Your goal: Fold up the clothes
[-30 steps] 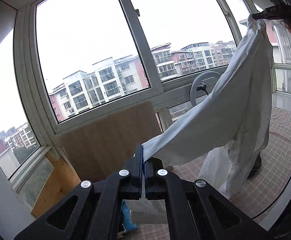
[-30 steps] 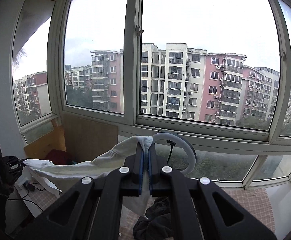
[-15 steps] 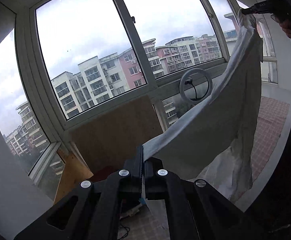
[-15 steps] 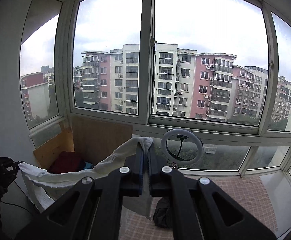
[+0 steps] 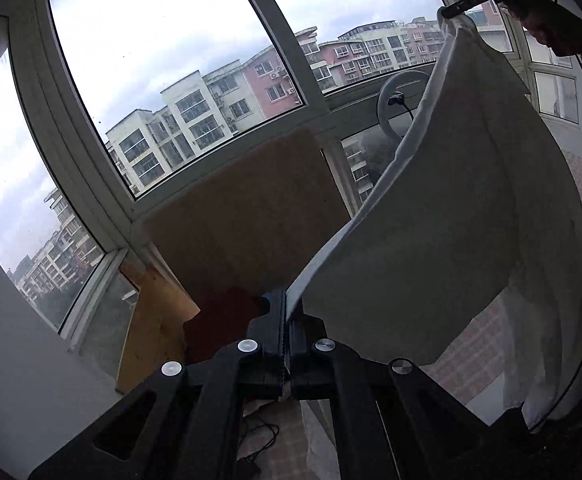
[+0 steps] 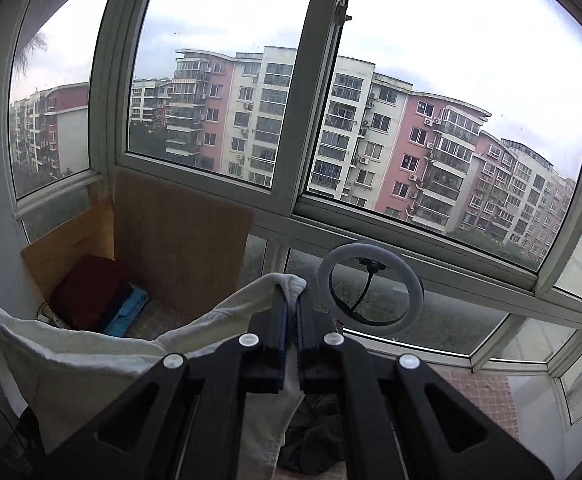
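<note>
Holding a white garment [image 5: 443, 216] stretched in the air between both tongs, the person looks to be at the start of a fold: nothing of this piece is doubled over yet, and it hangs as one loose sheet with its lower edge dangling free. In my judgement the spreading step is under way, and laying it flat, folding it and setting it aside all remain.

The left gripper [image 5: 287, 320] is clamped on one edge of the white cloth, its jaws pressed together with only the thin fabric between them. From there the cloth runs up and to the right, to the right gripper [image 5: 457, 8], seen far off at the top right of the left view, where a hand [image 5: 547, 28] holds it higher. In the right view the right gripper [image 6: 291, 300] is likewise pinched shut on a bunched bit of the garment [image 6: 103, 364], which sags away to the left toward the other tongs.

Both tools point forward and somewhat downward toward the window [image 6: 315, 128], the right one raised above the left, so the cloth slopes between them instead of hanging level.

At the far left, in the corner by a leaning wooden board [image 6: 175, 244], sits a small pile of folded clothes [image 6: 95, 292] in dark red and blue, which suggests some pieces are already done. A dark heap of clothing [image 6: 311, 440] lies on the checked floor below the right tongs, probably waiting its turn. A ring light [image 6: 371, 292] stands by the window sill.
</note>
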